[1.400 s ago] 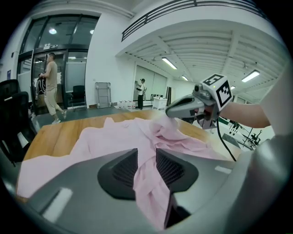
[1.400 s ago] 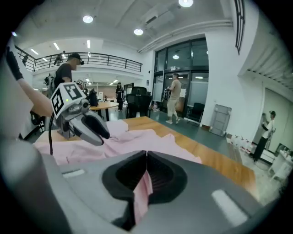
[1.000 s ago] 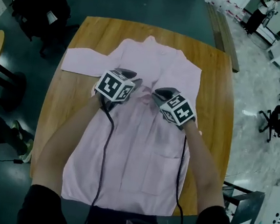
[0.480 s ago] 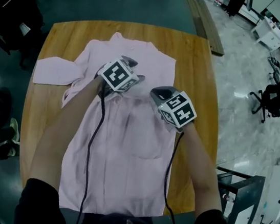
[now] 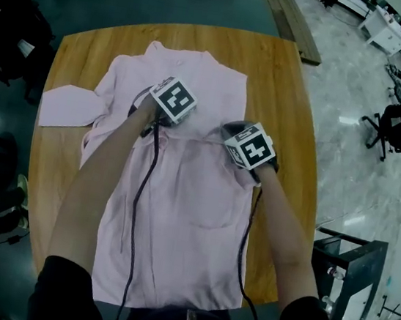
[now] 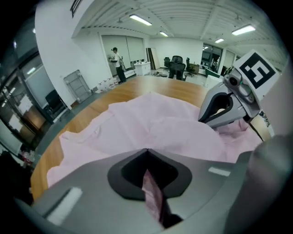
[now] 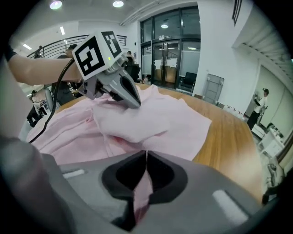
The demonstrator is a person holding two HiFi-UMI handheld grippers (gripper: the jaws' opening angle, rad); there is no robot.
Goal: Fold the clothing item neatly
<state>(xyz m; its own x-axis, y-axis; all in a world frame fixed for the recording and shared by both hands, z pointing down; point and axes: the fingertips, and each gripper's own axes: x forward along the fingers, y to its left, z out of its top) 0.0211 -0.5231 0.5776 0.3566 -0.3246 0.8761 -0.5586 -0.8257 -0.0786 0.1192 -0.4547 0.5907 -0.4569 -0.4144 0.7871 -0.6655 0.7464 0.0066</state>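
1. One wooden table [image 5: 284, 93] carries everything.
2. One pink shirt [image 5: 186, 213] lies spread along it, with the collar at the far end and one sleeve out to the left.
3. Two grippers work on the shirt's far half. The left gripper [image 6: 147, 157] is clamped on a pinch of fabric. To its right, the right gripper [image 7: 145, 157] is closing on fabric.

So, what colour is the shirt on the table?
Pale pink, plain, with no pattern; the head view shows the shirt best.
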